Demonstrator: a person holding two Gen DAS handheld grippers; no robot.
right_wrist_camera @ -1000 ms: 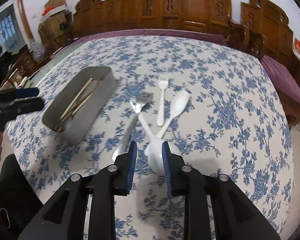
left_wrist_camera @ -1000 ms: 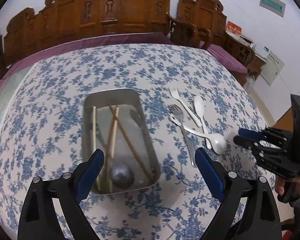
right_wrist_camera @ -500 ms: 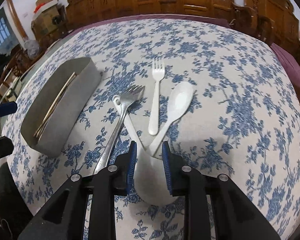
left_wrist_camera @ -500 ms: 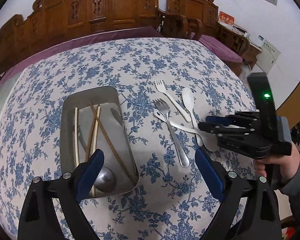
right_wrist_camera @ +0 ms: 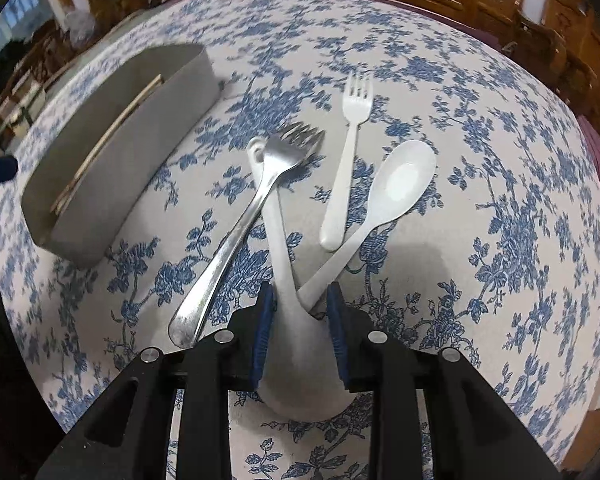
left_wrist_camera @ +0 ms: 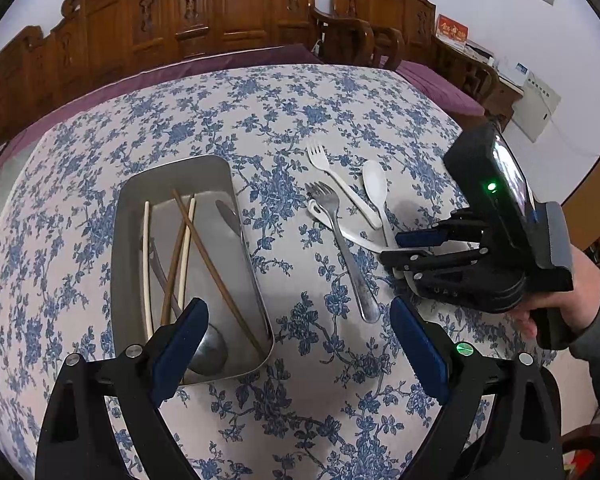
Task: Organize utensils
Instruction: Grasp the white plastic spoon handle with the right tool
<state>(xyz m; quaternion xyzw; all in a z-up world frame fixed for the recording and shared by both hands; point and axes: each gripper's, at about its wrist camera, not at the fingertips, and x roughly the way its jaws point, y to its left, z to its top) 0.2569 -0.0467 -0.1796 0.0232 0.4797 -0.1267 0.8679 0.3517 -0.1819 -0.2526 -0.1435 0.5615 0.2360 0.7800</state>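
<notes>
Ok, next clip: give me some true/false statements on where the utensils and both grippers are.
1. The metal tray holds chopsticks. True.
2. The metal fork lies inside the tray. False: it lies on the tablecloth.
3. The right gripper straddles the large white spoon. True.
4. The left gripper holds a spoon. False: open, empty.
5. The white fork is in the tray. False: on the cloth.
</notes>
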